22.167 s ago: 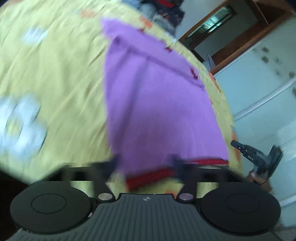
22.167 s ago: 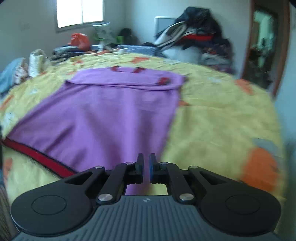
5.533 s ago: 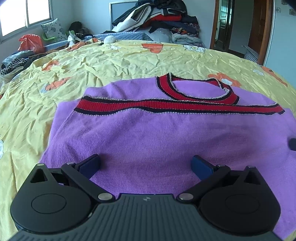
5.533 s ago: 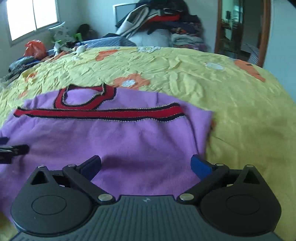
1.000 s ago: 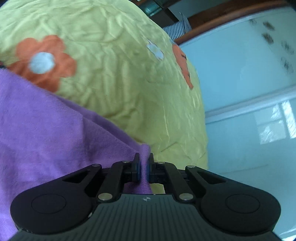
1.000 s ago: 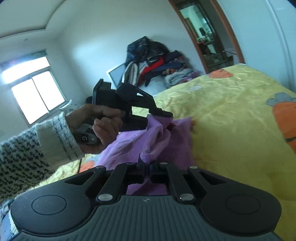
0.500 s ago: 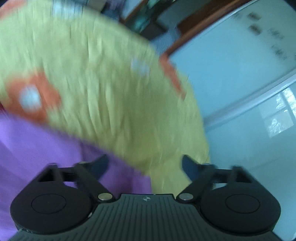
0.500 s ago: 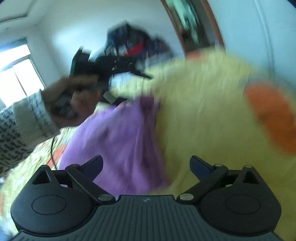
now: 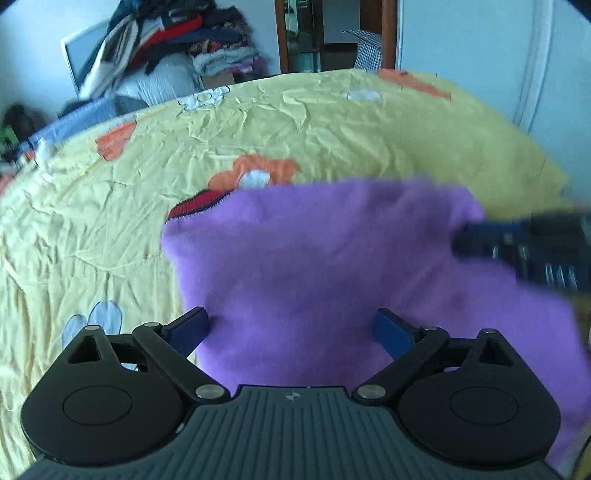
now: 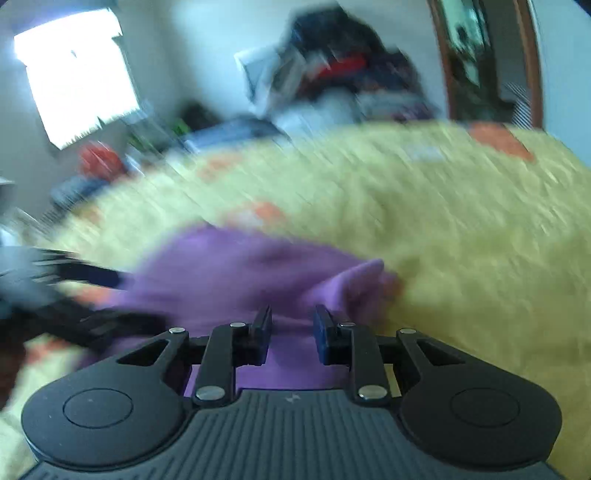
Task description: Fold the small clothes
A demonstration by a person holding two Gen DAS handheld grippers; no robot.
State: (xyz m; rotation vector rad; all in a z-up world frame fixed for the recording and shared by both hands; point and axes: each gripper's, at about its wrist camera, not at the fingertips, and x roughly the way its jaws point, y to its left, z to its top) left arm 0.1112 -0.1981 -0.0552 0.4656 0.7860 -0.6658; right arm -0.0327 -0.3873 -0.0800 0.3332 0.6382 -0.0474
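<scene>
A purple sweater [image 9: 332, 258] lies folded on the yellow flowered bedsheet [image 9: 110, 229], a bit of its red and black trim [image 9: 197, 205] showing at the far left corner. My left gripper [image 9: 291, 328] is wide open, hovering over the sweater's near edge and holding nothing. The right gripper shows blurred at the right edge of the left wrist view [image 9: 524, 247]. In the blurred right wrist view the right gripper [image 10: 291, 328] is partly open over the sweater [image 10: 229, 273], with a raised purple corner [image 10: 362, 277] just ahead of it. The left gripper [image 10: 55, 295] shows at the left.
A pile of clothes [image 9: 166, 48] is heaped at the bed's far side, by a wooden doorway [image 9: 332, 33]. A window [image 10: 74, 81] and clutter stand at the far left. A pale wall [image 9: 498, 55] runs along the right of the bed.
Both grippers were shut on the sweater's edge a second ago and have let go. Both have swung back to face across the bed. The right jaws are now narrower than half a second ago.
</scene>
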